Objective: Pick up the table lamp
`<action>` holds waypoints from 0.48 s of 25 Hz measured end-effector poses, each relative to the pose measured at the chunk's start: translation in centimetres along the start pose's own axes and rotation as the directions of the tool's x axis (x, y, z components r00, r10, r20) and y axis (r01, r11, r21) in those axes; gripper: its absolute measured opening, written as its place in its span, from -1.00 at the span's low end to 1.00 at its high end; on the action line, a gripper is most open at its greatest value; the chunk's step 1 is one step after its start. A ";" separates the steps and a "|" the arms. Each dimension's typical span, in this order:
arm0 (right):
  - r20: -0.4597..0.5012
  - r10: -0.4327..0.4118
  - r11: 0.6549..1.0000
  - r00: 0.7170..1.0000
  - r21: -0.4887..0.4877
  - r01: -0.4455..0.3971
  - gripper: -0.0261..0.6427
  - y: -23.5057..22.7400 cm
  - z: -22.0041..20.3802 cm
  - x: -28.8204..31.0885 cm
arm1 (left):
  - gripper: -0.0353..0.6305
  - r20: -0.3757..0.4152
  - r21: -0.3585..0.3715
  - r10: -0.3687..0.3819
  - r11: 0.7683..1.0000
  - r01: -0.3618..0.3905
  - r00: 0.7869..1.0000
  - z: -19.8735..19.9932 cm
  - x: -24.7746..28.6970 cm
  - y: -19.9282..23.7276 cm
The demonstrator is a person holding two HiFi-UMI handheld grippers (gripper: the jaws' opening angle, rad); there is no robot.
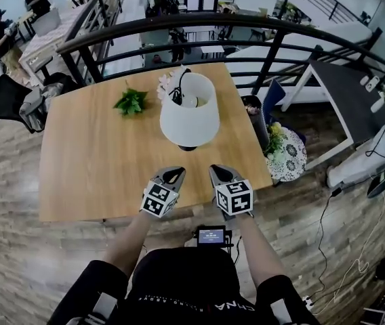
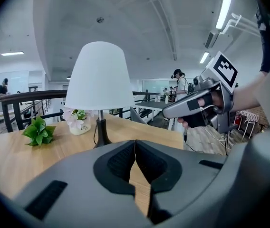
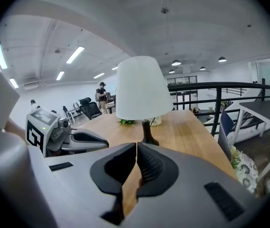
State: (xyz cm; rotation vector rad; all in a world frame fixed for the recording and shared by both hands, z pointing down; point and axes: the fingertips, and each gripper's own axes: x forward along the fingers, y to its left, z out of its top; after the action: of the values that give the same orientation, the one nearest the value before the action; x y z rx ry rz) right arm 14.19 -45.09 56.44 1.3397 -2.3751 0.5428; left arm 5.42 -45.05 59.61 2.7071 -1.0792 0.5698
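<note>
While the lamp (image 1: pixel 189 117) stands apart, left tool (image 1: pixel 175 175), right tool (image 1: pixel 217 172) sit closed.

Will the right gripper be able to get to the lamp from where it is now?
Probably yes. Only bare table lies between the right gripper and the table lamp; the green plant sits off to the side. Its jaws are shut, so they must open first.
</note>
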 end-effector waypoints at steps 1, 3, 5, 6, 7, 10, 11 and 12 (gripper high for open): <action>0.002 0.012 1.000 1.000 0.002 -0.012 -0.83 -0.6 0.2 0.3 | -0.84 0.001 -0.004 0.012 1.000 -0.012 1.000 0.3 0.5 0.2; 0.005 0.030 1.000 1.000 0.009 -0.030 -0.83 -1.7 0.8 1.1 | -0.84 0.020 -0.022 0.017 1.000 -0.017 1.000 1.2 1.3 0.5; 0.010 0.042 0.999 0.999 0.016 -0.042 -0.83 -2.4 1.5 1.9 | -0.84 0.048 -0.038 0.004 0.999 -0.002 0.999 2.1 1.7 0.8; 0.013 0.047 0.999 0.999 0.017 -0.047 -0.83 -2.5 1.7 2.2 | -0.84 0.053 -0.037 0.000 0.999 0.002 0.999 2.3 1.9 1.0; 0.016 0.051 0.999 0.999 0.016 -0.051 -0.83 -2.5 1.9 2.4 | -0.84 0.050 -0.032 0.000 0.999 0.002 0.999 2.3 2.1 1.3; 0.017 0.045 0.999 0.999 0.015 -0.045 -0.83 -2.7 2.4 3.3 | -0.84 0.036 -0.015 0.008 1.000 -0.008 0.999 2.5 2.7 2.5; 0.017 0.039 0.999 0.999 0.019 -0.039 -0.83 -2.6 2.6 3.5 | -0.84 0.034 -0.008 0.007 1.000 -0.006 0.999 2.8 2.8 2.9; 0.016 0.034 0.999 0.999 0.022 -0.034 -0.83 -2.4 2.8 3.6 | -0.84 0.032 -0.001 0.000 1.000 0.000 0.999 2.9 2.8 3.1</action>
State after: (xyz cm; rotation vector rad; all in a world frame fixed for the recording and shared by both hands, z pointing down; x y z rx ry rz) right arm 14.16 -50.26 56.14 1.3202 -2.4153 0.5722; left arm 5.95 -49.95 58.13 2.7245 -1.0877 0.5273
